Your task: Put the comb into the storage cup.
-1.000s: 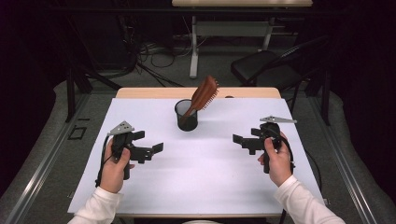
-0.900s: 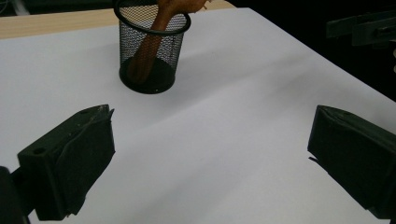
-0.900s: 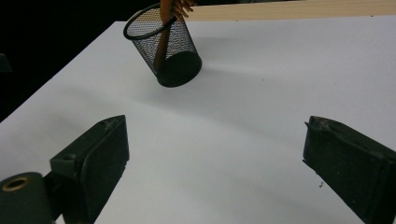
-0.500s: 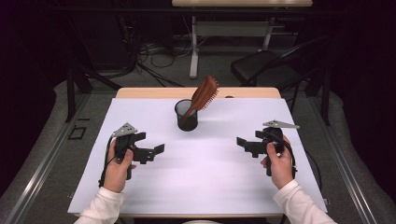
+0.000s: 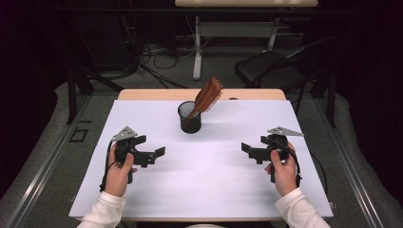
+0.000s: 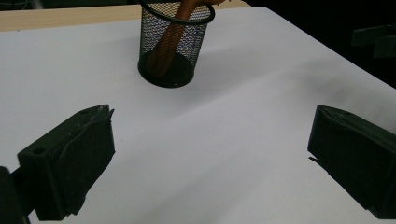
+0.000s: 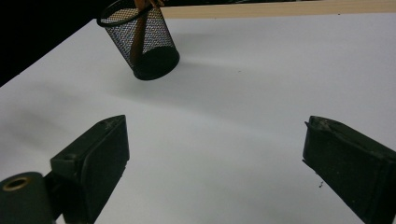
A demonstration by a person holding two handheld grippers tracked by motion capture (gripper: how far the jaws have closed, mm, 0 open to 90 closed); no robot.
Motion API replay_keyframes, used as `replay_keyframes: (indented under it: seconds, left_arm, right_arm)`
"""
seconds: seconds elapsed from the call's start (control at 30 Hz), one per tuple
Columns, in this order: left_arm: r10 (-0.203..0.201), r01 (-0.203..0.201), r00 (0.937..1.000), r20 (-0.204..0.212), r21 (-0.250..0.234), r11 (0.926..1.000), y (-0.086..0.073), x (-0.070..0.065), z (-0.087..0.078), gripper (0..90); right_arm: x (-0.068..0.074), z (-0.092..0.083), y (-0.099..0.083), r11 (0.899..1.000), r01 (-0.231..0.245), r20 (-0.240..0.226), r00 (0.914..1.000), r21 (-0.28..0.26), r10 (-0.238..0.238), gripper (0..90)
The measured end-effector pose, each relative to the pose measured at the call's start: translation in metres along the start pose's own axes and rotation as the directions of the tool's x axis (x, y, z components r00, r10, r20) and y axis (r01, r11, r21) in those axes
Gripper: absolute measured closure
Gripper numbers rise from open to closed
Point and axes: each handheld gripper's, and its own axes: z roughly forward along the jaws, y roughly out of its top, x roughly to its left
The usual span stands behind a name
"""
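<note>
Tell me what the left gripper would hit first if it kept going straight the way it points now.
Probably nothing close: the open left gripper points across bare white table. In its own view the mesh cup with the hairbrush sits left of centre, so it may pass beside it.

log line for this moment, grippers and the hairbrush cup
left gripper: open, empty | right gripper: open, empty | hairbrush: handle-down in mesh cup | neither gripper touches cup

In my left claw view the top edge cuts off the hairbrush head; mesh veils its handle inside the cup.
</note>
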Motion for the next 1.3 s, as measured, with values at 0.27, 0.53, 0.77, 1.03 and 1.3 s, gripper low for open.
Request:
replay_keyframes:
  seconds: [0.27, 0.53, 0.77, 1.03, 1.3]
  left_arm:
    - [0.0, 0.0, 0.9999, -0.013, -0.016, 0.9999, -0.003, 0.004, 0.0, 0.6]
    - [0.005, -0.006, 0.9995, -0.032, -0.022, 0.9997, -0.008, 0.007, 0.0, 0.6]
    - [0.004, -0.005, 0.9991, -0.042, -0.023, 0.9997, -0.012, 0.009, 0.001, 0.6]
    - [0.006, -0.007, 0.9987, -0.051, -0.025, 0.9997, -0.014, 0.01, 0.002, 0.6]
    - [0.003, -0.005, 0.9985, -0.054, -0.022, 0.9998, -0.016, 0.012, 0.002, 0.6]
  right_arm:
    - [-0.006, 0.002, -0.01, 1.0, -0.02, 0.013, 0.9997, -0.003, 0.02, 6.9]
    - [-0.012, 0.0, -0.015, 0.998, -0.049, 0.022, 0.9986, -0.028, 0.049, 7.1]
    - [-0.016, 0.0, -0.017, 0.998, -0.058, 0.027, 0.9979, -0.039, 0.059, 7.4]
    - [-0.017, 0.001, -0.02, 0.997, -0.063, 0.028, 0.9975, -0.042, 0.064, 7.9]
    - [-0.019, 0.002, -0.023, 0.997, -0.067, 0.034, 0.9971, -0.035, 0.069, 8.7]
